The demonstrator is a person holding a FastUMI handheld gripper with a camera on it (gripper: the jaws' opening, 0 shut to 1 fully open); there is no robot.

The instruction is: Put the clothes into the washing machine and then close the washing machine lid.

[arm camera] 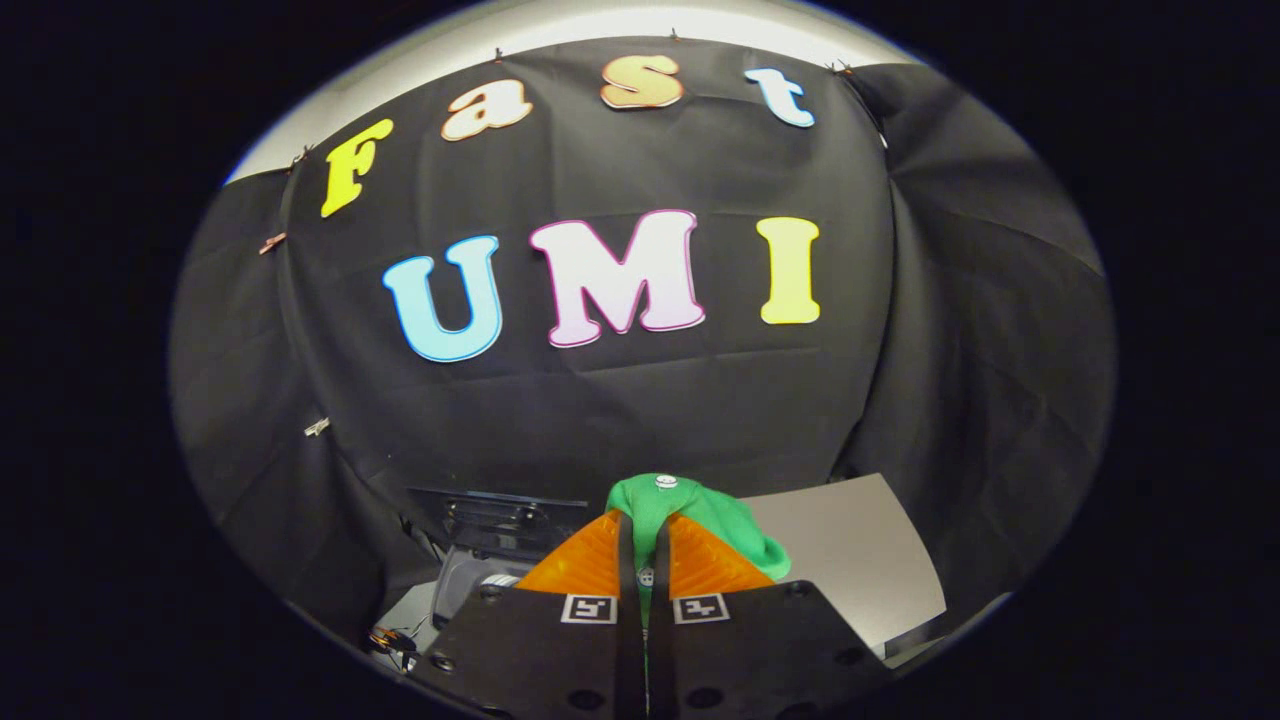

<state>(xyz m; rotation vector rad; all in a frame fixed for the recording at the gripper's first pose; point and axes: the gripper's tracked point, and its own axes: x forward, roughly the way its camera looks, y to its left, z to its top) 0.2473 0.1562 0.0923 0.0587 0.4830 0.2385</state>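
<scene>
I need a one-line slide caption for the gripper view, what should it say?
Gripper shut on a green garment, held up before the booth's black cloth wall.

Your gripper (pixel 645 545) is raised and points forward at the booth wall. Its two fingers (pixel 590 560) are drawn almost together, leaving a narrow slit between them. Both fingers press on a green garment (pixel 700 510), which bunches up above and to the right of the fingertips.

No legible text or labels.
</scene>
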